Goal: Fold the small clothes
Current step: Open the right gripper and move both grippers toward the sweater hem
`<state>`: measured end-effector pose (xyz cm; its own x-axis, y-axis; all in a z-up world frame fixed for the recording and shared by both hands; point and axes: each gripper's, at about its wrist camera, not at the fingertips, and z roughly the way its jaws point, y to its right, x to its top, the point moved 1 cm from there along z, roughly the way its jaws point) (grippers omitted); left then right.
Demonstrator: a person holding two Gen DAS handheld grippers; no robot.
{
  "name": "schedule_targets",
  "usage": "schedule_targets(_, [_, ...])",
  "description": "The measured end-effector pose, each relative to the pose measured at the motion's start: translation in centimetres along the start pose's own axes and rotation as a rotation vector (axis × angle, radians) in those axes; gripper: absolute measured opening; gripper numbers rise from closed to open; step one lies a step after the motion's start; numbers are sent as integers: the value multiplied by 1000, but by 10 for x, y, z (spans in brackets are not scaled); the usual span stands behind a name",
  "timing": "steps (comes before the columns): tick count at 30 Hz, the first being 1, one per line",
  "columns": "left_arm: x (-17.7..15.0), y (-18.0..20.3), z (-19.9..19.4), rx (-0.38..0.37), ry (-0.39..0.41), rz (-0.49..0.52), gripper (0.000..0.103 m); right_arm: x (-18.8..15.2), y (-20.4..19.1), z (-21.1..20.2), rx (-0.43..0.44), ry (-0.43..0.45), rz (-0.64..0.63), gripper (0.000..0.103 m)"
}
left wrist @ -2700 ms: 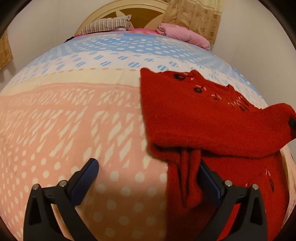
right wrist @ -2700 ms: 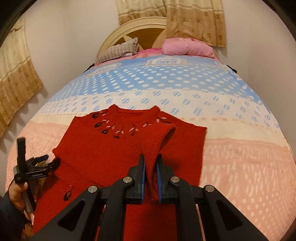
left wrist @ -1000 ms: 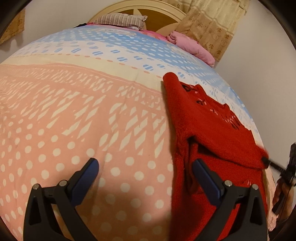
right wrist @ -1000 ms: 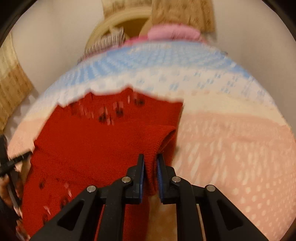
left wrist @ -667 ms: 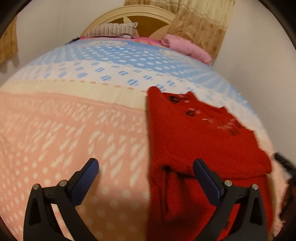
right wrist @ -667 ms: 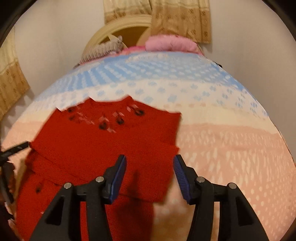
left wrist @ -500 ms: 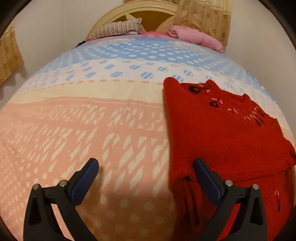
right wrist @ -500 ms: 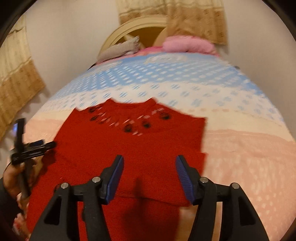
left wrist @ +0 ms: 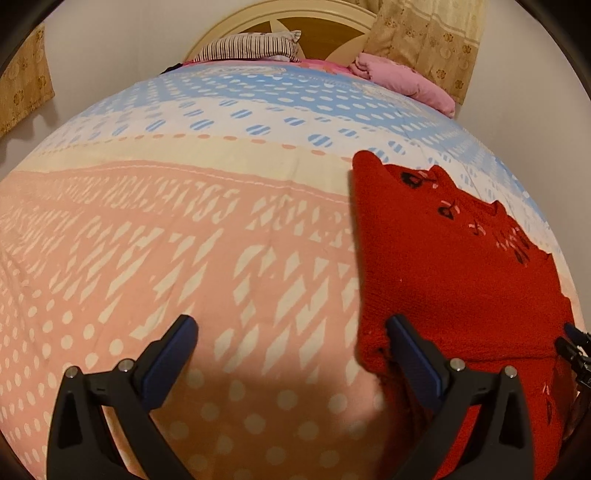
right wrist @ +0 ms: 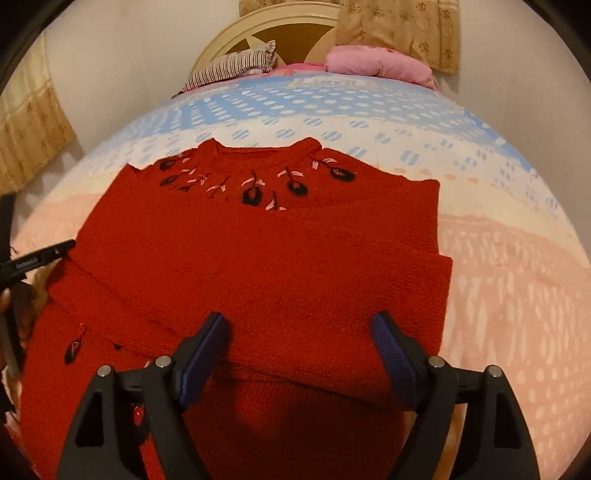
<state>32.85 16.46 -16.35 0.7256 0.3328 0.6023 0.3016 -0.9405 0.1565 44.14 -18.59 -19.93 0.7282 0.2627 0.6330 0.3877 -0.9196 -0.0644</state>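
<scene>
A small red knitted sweater [right wrist: 280, 258] with dark embroidered flowers at the collar lies flat on the bed, both sleeves folded across its chest. It also shows in the left wrist view [left wrist: 454, 280] at the right. My right gripper [right wrist: 301, 332] is open and empty, just above the sweater's folded sleeve. My left gripper [left wrist: 291, 336] is open and empty, over the bedspread at the sweater's left edge, its right finger [left wrist: 410, 354] over the knit. The left gripper's tip shows at the left edge of the right wrist view [right wrist: 37, 258].
The bed has a pink, cream and blue patterned bedspread [left wrist: 166, 229]. A striped pillow [right wrist: 236, 64] and a pink pillow [right wrist: 376, 64] lie at the headboard [right wrist: 280, 26]. Curtains hang behind. White walls stand on both sides.
My right gripper let go of the right sleeve, which now lies across the chest, and opened. My left gripper stayed open and swung about near the sweater's left edge.
</scene>
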Motion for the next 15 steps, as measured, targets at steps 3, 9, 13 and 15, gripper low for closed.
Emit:
schedule_targets(3, [-1,-3,-1,-12,3,-10,103,-4,2,-9,11,17,38,82])
schedule_targets(9, [0,-2,0,-7,-10,-1,103,-7,15,-3,75,19,92,83])
schedule_targets(13, [-5,-2,-8,-35,-15,23,103,-9,9,-6,72,25,63,85])
schedule_targets(15, [-9,0,-13,-39,-8,39,103,-10,5,-8,67,25,45,86])
